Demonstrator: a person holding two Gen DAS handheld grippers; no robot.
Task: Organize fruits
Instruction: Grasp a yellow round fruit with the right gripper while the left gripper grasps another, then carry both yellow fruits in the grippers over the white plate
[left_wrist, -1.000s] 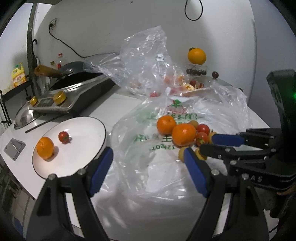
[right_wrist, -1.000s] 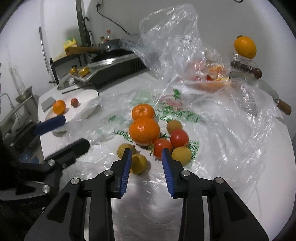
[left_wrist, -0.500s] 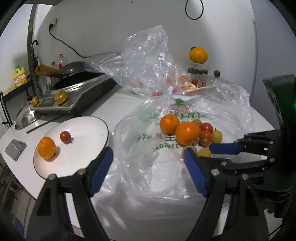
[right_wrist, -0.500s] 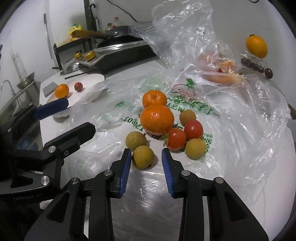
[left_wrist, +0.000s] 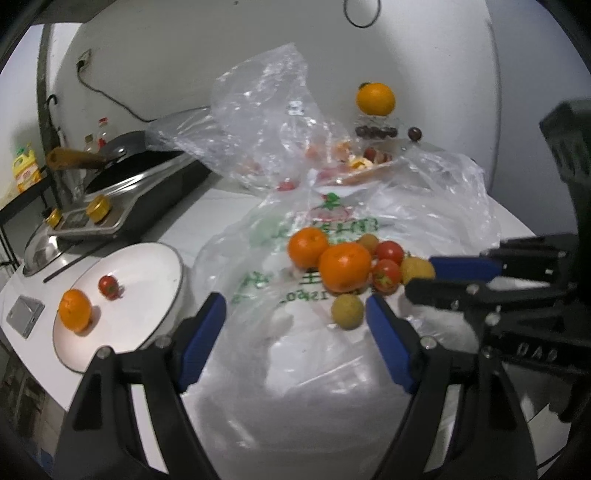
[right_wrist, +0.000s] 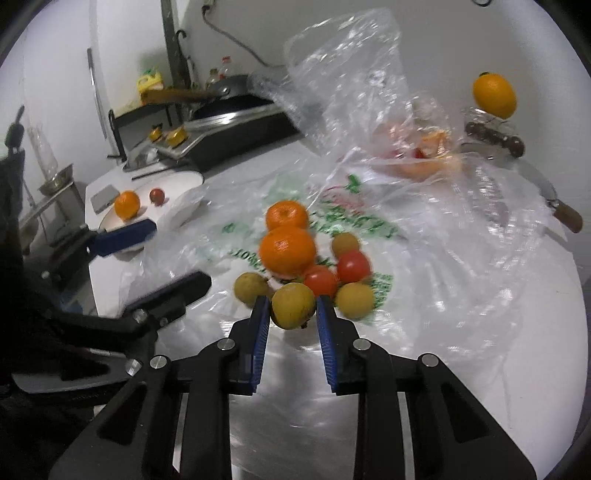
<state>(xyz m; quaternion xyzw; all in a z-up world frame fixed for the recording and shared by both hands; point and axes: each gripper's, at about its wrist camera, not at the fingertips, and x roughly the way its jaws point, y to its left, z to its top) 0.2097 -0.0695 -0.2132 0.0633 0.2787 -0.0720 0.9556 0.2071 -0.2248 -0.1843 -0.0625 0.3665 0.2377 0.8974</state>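
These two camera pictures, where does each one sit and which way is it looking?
Left wrist view: sits on the left gripper, looking forward over the plastic bag, with the white plate at left; its own blue-padded fingers show, plus the right gripper reaching in.
Right wrist view: sits on the right gripper, looking at a yellow-brown fruit between its fingers; the left gripper shows at left.
Both share the fruit pile, the plate and the stove.

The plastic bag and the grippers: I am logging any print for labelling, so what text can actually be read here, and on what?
Green print on the plastic bag: characters and digits, upside down and blurred, not readable.
Embossed letters on the right gripper body: unreadable.
Yellow bottle label: too small.
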